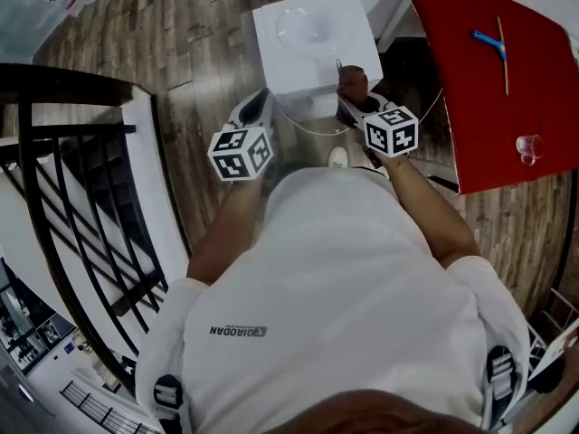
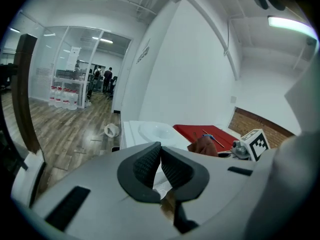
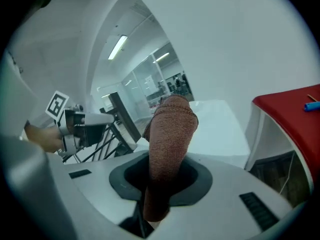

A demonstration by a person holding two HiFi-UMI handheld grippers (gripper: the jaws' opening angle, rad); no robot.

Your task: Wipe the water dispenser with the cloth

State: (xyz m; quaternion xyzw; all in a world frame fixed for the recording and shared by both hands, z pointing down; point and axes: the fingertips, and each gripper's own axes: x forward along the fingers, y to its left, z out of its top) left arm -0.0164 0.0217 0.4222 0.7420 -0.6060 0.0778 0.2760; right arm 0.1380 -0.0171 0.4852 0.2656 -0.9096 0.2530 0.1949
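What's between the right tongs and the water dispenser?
Only the brown cloth, clamped in the right tongs and sticking out over the white water dispenser. The right gripper view shows it.

- On the white shirt [image 1: 344,278], nearer the wearer than the left tool [image 1: 258,105]: small dark print [image 1: 237,331], roughly "DIAODAN", beside a small logo.
- On the white wall [image 2: 170,79] beyond the left tool: faint grey sign [image 2: 143,54], too blurred to read.
- On the glass partition [image 2: 92,59] far left of that tool: pale poster [image 2: 74,54], unreadable.
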